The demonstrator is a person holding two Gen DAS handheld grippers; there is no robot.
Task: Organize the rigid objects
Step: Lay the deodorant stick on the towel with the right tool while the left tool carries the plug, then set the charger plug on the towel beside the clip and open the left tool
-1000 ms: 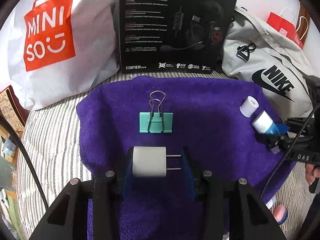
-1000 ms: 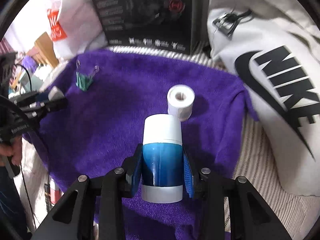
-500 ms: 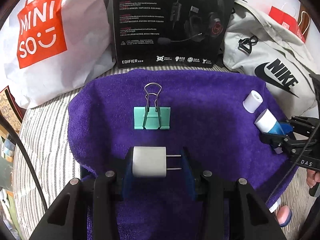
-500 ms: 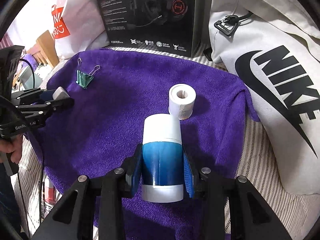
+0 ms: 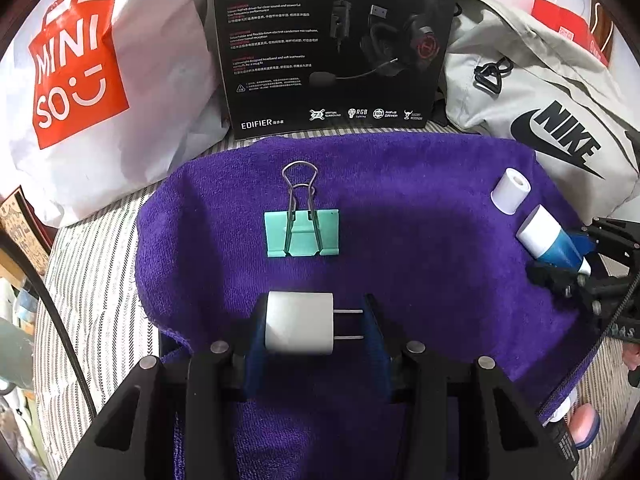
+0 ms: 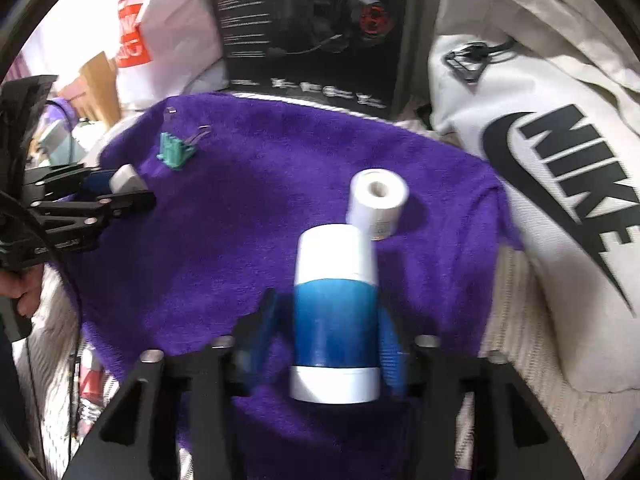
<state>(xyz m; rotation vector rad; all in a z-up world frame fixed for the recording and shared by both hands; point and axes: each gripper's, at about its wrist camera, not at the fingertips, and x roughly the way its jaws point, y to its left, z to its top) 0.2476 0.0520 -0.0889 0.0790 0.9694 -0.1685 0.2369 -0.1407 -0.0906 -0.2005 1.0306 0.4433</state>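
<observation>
A purple towel (image 5: 420, 220) holds a mint binder clip (image 5: 302, 232) and a small white roll (image 5: 511, 190). My left gripper (image 5: 314, 309) is shut on a white charger plug (image 5: 299, 328); its prongs point at the right pad. From the right wrist, a blue and white bottle (image 6: 336, 300) sits between the pads of my right gripper (image 6: 328, 309). The jaws stand open, with a gap on the bottle's left side. The white roll (image 6: 376, 204) stands just beyond the bottle. The left gripper (image 6: 128, 192) and the clip (image 6: 176, 152) are at far left. This view is blurred.
A white Miniso bag (image 5: 80, 72), a black headset box (image 5: 336, 40) and a grey Nike bag (image 5: 552, 120) line the towel's far edge. A red bag (image 5: 572, 28) sits behind. Striped bedding (image 5: 96, 260) surrounds the towel. A person's hand (image 6: 20, 292) grips the left tool.
The right gripper's jaws have widened off the bottle, and its view has swung and blurred. The left gripper still holds the charger and has barely shifted.
</observation>
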